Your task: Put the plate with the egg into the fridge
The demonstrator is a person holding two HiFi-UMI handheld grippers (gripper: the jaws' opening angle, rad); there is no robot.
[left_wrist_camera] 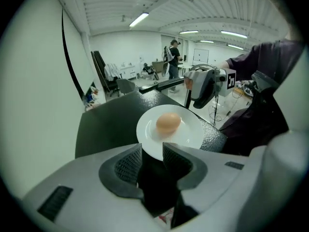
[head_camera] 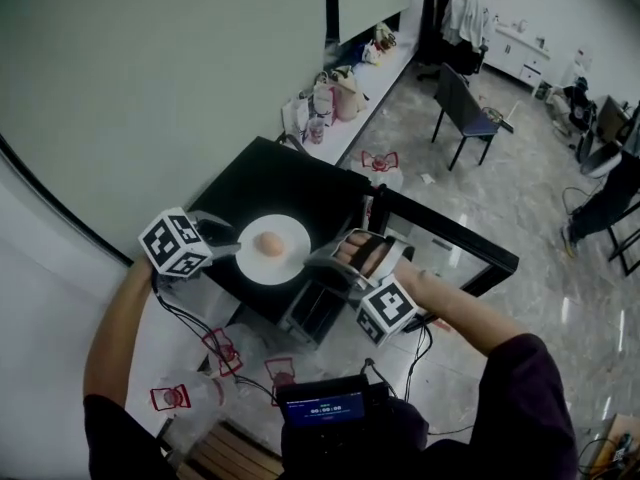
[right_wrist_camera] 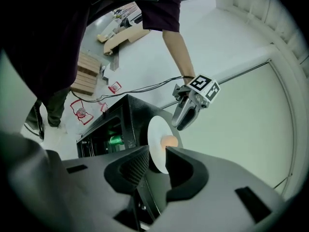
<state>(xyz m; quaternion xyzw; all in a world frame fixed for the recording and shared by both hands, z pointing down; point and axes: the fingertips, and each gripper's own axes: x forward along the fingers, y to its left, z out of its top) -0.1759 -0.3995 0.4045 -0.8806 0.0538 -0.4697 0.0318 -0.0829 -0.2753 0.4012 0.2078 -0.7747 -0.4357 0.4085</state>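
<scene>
- My left tool (left_wrist_camera: 152,150) is standing spread, its tips at the near rim of the plate (left_wrist_camera: 190,137), not pinching it.
- My right tool (right_wrist_camera: 157,150) is gaping too, with the opposite rim lying between its jaws.
- The plate, with the egg (head_camera: 269,244) on it, is resting on top of the black fridge (head_camera: 270,183), whose door (head_camera: 450,243) is hanging open.
- A glossy floor (head_camera: 500,188) and a chair (head_camera: 465,113) are showing beyond.

White plate (head_camera: 292,230) with egg (head_camera: 270,244) on black fridge (head_camera: 280,176) top.

Grey left claw (head_camera: 230,246) and right claw (head_camera: 314,260) bear black-and-white marker cubes (head_camera: 175,242); dark purple sleeve (head_camera: 512,368).
</scene>
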